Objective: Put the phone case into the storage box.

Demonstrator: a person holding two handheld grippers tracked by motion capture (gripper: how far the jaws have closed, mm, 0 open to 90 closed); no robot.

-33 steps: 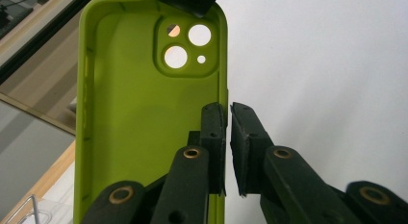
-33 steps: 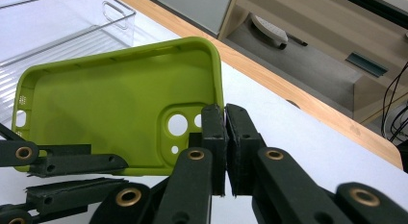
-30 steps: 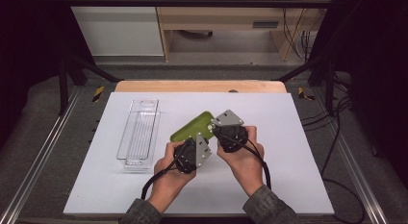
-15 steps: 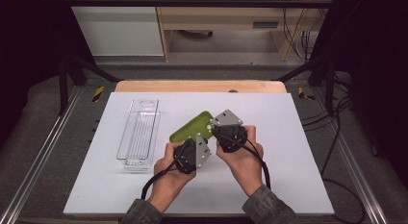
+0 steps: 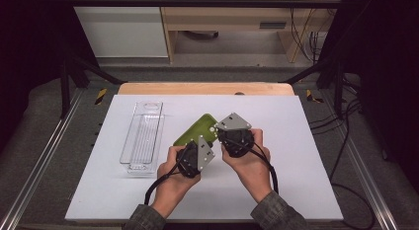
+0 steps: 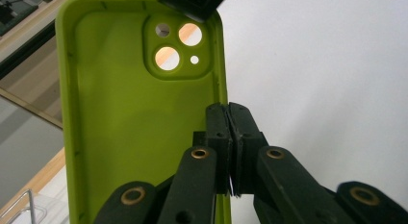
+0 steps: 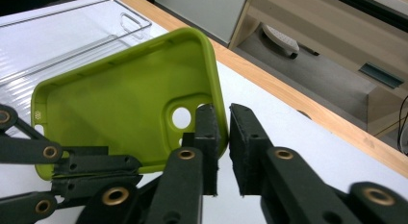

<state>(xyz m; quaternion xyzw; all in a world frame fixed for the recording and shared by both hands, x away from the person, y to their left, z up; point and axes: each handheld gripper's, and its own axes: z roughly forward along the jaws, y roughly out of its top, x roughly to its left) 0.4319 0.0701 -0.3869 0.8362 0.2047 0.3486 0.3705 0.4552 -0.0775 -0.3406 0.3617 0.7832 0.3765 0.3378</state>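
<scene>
A lime-green phone case [image 5: 194,132] is held just above the white table, inside facing up, its camera cut-out toward the right hand. My left gripper [image 6: 230,113] is shut on the case's long side rim [image 6: 222,96]; it also appears in the high view [image 5: 199,143] and low left in the right gripper view [image 7: 72,178]. My right gripper [image 7: 222,137] sits at the camera-hole corner of the case [image 7: 120,104]. Its jaws have just been opening, and the rim stands between them with a gap at the right pad. In the high view it [image 5: 220,131] is beside the left one.
A clear plastic tray [image 5: 143,139] lies lengthwise on the table's left part, close to the left of the case. The white tabletop [image 5: 301,161] has open room to the right and front. A wooden strip [image 5: 207,88] runs along the far edge.
</scene>
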